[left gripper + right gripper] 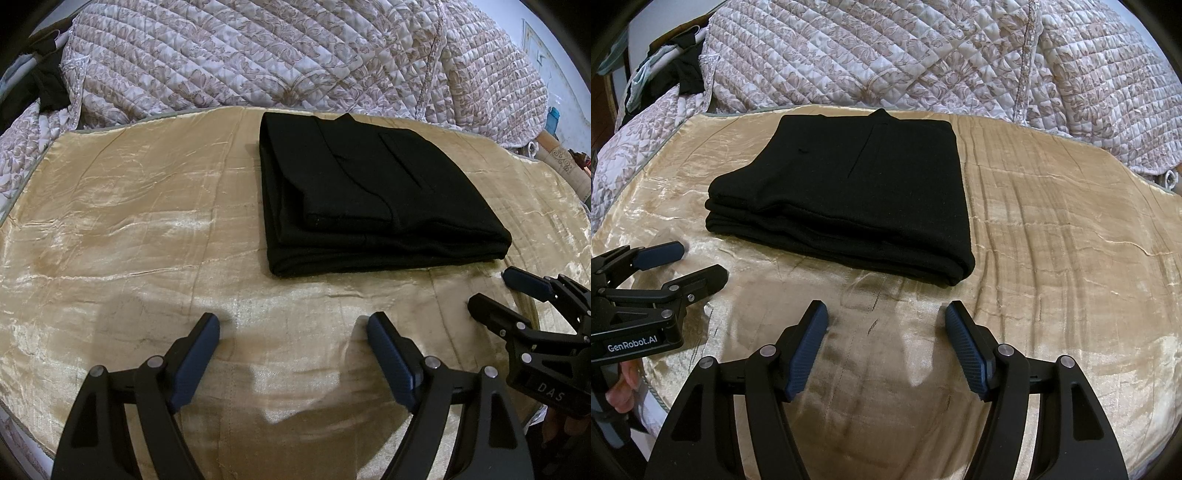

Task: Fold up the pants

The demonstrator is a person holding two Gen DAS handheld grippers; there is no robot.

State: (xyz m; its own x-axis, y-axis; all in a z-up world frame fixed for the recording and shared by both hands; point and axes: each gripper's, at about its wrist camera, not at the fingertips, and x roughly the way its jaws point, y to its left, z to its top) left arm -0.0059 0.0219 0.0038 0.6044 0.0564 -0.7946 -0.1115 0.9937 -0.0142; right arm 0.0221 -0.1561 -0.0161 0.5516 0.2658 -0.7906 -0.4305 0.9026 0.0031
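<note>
The folded pants (369, 192) lie far of both empty, open hand-held grippers, left (293, 328) and right (886, 317), equally near.

Soft indoor light, fisheye-warped edges

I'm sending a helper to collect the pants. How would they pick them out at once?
Look at the gold satin cloth spread in front of the quilted floral cover. On it lies a black folded stack, the pants, near the far edge. It is the only dark, flat bundle on the shiny cloth.
</note>
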